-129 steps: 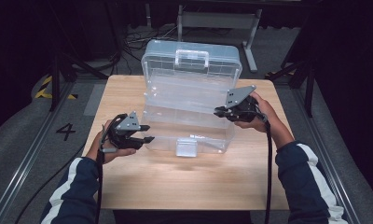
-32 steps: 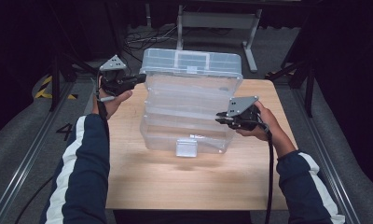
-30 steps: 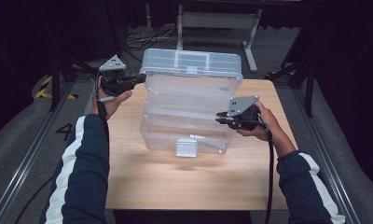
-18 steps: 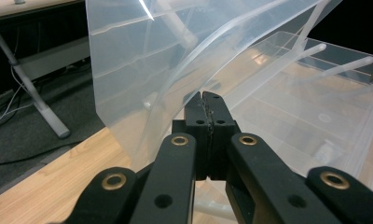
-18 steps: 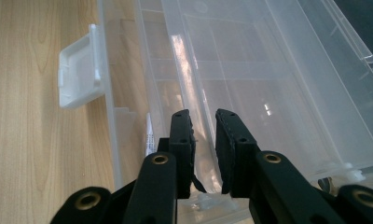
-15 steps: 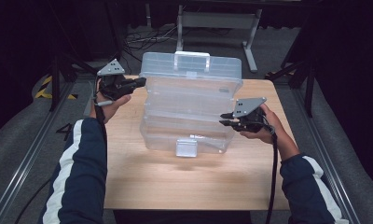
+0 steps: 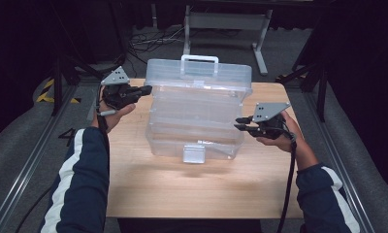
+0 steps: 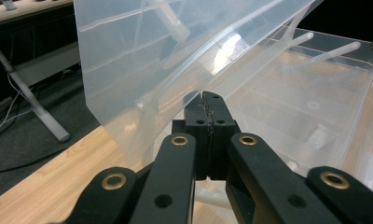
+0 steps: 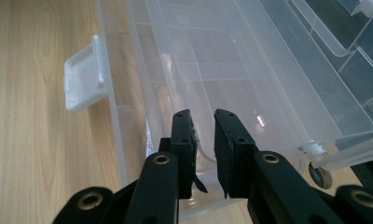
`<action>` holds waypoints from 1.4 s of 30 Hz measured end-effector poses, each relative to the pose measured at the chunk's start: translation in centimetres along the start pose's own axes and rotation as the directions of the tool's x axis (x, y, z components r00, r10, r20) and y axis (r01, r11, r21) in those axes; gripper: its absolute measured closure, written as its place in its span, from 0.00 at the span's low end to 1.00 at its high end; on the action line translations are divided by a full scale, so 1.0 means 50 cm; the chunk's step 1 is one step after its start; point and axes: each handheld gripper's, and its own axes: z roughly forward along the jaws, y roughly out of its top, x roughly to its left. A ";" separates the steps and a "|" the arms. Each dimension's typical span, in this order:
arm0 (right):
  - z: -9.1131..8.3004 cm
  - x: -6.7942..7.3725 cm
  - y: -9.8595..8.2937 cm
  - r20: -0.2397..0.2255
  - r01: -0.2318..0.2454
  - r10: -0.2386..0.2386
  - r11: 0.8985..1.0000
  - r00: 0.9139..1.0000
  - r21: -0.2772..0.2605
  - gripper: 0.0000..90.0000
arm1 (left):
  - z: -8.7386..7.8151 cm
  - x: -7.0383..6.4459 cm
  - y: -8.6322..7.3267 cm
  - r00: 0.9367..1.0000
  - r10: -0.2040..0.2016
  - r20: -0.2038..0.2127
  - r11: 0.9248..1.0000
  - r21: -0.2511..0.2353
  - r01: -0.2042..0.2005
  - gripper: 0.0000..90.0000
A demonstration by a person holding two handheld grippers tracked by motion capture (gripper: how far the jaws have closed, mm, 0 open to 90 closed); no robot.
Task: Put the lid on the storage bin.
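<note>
So the lid (image 7: 202, 77) of the clear plastic organizer box (image 7: 196, 127) is way further up than it was a few seconds back. Then it lay almost flat over the trays; now it stands close to upright at the far edge of the tabletop (image 7: 134, 179), carry handle (image 7: 200, 59) on top. My read: the opening is basically done and the tiered trays are exposed.

The left tongs (image 7: 144, 90) are up high at the lid's left edge, jaws pressed shut, and I can't tell if they actually pinch the plastic or just push it. The right tongs (image 7: 240, 124) have slid off to the box's right end, jaws slightly parted around the base's rim, gripping nothing that I can see. Front latch (image 7: 194, 153) hangs loose.
</note>
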 end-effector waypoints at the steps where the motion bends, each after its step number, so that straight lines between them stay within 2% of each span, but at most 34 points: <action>1: -0.002 -0.001 -0.001 0.001 -0.002 0.002 1.000 1.000 -0.005 0.87 | 0.000 -0.001 -0.001 1.000 -0.003 0.003 1.000 -0.002 0.003 1.00; 6: -0.020 -0.001 -0.012 0.010 -0.019 0.020 0.999 1.000 -0.028 0.87 | -0.003 -0.005 -0.004 1.000 0.008 0.004 1.000 0.009 -0.008 1.00; 8: -0.024 0.000 -0.017 0.028 -0.017 0.018 1.000 0.999 -0.014 0.87 | -0.005 -0.008 -0.004 1.000 0.019 -0.001 1.000 0.010 -0.019 1.00; 17: -0.035 -0.006 -0.053 0.037 -0.063 0.063 0.998 0.997 -0.006 0.85 | -0.010 -0.015 -0.014 1.000 0.019 0.014 1.000 0.015 -0.020 1.00; 25: -0.035 -0.012 -0.079 0.062 -0.103 0.103 0.995 0.993 0.007 0.83 | -0.014 -0.025 -0.026 0.999 0.027 0.024 0.999 0.023 -0.027 1.00; 29: -0.031 -0.013 -0.094 0.077 -0.136 0.135 0.991 0.988 0.007 0.81 | -0.018 -0.033 -0.036 0.999 0.040 0.029 0.998 0.037 -0.041 1.00; 42: -0.021 -0.012 -0.120 0.098 -0.187 0.184 0.982 0.978 0.019 0.78 | -0.017 -0.058 -0.055 0.996 0.071 0.048 0.995 0.063 -0.074 1.00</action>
